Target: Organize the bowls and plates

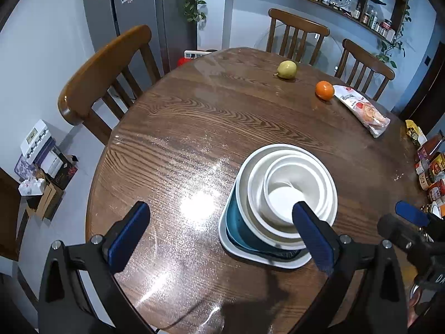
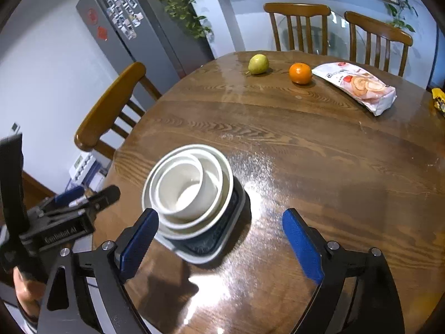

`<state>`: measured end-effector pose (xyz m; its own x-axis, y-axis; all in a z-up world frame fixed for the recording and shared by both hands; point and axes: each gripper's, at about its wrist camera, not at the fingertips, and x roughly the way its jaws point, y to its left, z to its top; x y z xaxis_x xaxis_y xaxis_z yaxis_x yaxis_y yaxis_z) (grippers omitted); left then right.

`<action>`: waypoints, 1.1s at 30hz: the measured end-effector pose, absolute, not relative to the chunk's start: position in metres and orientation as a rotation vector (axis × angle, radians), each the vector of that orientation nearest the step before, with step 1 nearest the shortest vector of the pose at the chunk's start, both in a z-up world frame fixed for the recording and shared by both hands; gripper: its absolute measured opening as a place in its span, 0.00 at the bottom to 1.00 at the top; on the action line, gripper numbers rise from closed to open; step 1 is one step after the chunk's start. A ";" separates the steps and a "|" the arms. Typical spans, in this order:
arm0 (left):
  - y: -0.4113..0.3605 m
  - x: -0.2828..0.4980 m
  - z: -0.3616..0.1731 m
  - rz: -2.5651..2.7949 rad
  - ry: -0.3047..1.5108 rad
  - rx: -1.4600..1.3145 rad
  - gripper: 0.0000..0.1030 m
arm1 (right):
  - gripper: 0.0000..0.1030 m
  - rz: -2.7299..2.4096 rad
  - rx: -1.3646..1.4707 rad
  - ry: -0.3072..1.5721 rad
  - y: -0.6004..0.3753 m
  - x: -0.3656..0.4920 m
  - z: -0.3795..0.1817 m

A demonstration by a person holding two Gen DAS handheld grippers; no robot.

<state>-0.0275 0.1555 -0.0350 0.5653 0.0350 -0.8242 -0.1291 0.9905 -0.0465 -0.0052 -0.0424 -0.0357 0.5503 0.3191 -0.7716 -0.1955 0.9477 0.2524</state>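
Bowls [image 1: 289, 192] sit nested on plates [image 1: 267, 258], near table [image 1: 194, 117] edge. Left gripper [image 1: 222, 236] and right gripper [image 2: 222, 245] both spread, empty. Stacking looks done; next likely just pull clear.

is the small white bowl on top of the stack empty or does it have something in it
Empty. The small white bowl sits nested upright in the larger bowls, and both wrist views show only its bare white inside, with nothing in it.
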 end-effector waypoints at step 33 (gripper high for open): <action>0.136 -0.093 -0.033 0.147 0.985 -0.066 0.99 | 0.89 0.385 -0.029 0.930 -0.016 -0.054 -0.045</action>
<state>-0.0927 0.1363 -0.0335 0.5436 0.0937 -0.8341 -0.1533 0.9881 0.0110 -0.0538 -0.0157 -0.0447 0.5347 0.3109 -0.7858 -0.3356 0.9315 0.1403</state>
